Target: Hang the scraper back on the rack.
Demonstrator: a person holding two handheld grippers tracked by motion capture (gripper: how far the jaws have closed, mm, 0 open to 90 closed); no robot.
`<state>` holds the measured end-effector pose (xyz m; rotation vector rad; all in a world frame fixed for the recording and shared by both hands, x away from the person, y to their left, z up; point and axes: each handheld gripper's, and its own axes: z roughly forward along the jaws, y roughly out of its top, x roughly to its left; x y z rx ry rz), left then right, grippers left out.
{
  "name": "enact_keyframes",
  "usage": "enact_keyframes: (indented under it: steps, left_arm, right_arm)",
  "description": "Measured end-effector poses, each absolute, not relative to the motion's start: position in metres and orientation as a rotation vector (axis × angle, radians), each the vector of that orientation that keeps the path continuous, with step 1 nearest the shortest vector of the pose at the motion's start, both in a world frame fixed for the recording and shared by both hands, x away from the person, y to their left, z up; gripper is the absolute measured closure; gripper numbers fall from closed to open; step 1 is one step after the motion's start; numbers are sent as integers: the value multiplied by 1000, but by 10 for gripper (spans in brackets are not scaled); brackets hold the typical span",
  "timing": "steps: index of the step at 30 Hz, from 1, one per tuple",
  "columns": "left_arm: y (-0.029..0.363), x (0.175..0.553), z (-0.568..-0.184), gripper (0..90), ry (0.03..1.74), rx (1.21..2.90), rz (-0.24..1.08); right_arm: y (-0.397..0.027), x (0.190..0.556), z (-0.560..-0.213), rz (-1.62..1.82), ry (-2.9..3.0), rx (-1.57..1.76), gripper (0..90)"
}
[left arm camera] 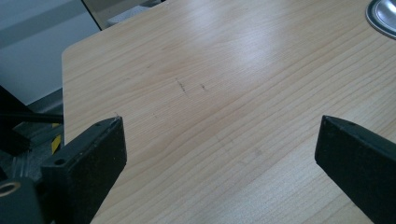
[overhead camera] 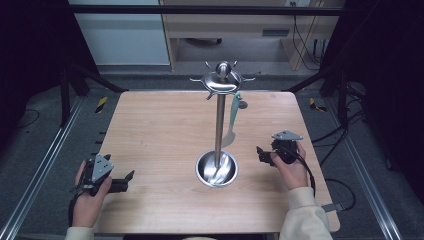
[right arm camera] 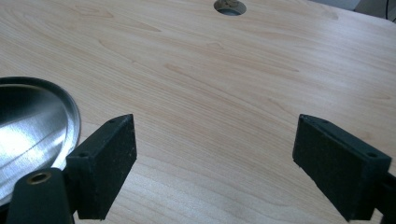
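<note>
We've got a shiny round steel base dish point(overhead camera: 216, 169) holding just its pole, with both the left gripper point(left arm camera: 219, 144) and right gripper point(right arm camera: 215, 154) spread wide (nothing gripped).

A square light-wood table point(overhead camera: 150, 135) carries a tall polished steel utensil stand point(overhead camera: 219, 125) near its middle, slightly toward the person's side. The stand's round dished base point(overhead camera: 216, 169) sits on the table, its pole rises upright, and a ring of hooks point(overhead camera: 222, 80) crowns the top. A pale green spatula point(overhead camera: 233, 120) hangs from a hook on the stand's right side, behind the base. Beyond it, a small round hole point(overhead camera: 242, 104) lies in the table near the far edge. The left claw point(overhead camera: 127, 180) rests at the table's near left edge, well apart from the base. The right claw point(overhead camera: 261, 154) lies right of the base, near it, pointing toward it.
</note>
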<state>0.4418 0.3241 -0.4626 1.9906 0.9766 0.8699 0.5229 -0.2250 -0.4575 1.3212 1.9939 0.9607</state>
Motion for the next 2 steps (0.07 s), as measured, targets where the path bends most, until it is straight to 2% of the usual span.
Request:
enact_keyframes:
  steps: [2]
  left_arm:
    - [325,442,-462,20,978,1985,870]
  right_arm:
    - [-225,523,-458,962,1992,1332,139]
